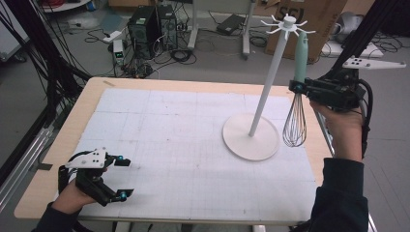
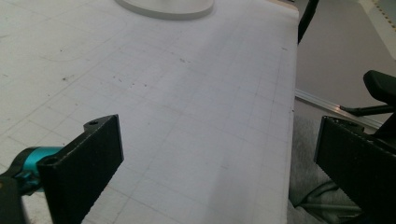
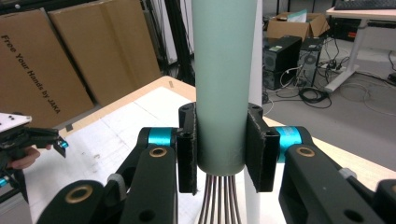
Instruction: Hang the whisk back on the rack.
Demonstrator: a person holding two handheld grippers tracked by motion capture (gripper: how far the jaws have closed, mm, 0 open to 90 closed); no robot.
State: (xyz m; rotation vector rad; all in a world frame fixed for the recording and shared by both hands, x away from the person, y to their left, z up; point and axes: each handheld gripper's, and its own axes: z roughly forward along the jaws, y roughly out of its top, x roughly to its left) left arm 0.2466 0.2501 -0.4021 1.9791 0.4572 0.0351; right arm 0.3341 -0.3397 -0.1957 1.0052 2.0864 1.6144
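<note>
A whisk (image 1: 296, 121) with a pale green handle (image 3: 225, 79) hangs upright, wires down, in my right gripper (image 1: 299, 87), which is shut on the lower end of the handle. It is held high, right beside the white rack (image 1: 263, 92) with its round base (image 1: 250, 137) and hook crown (image 1: 288, 25); the handle top sits just under the hooks. In the right gripper view both pads (image 3: 187, 148) press the handle. My left gripper (image 1: 123, 178) rests low at the table's near left corner, open, nothing between its jaws (image 2: 217, 163).
A white gridded mat (image 1: 183, 145) covers the wooden table (image 1: 92, 92). Beyond the far edge lie computer towers (image 1: 150, 24), cables and cardboard boxes (image 1: 309, 24). The mat's right edge (image 2: 292, 116) drops off beside the left gripper's far jaw.
</note>
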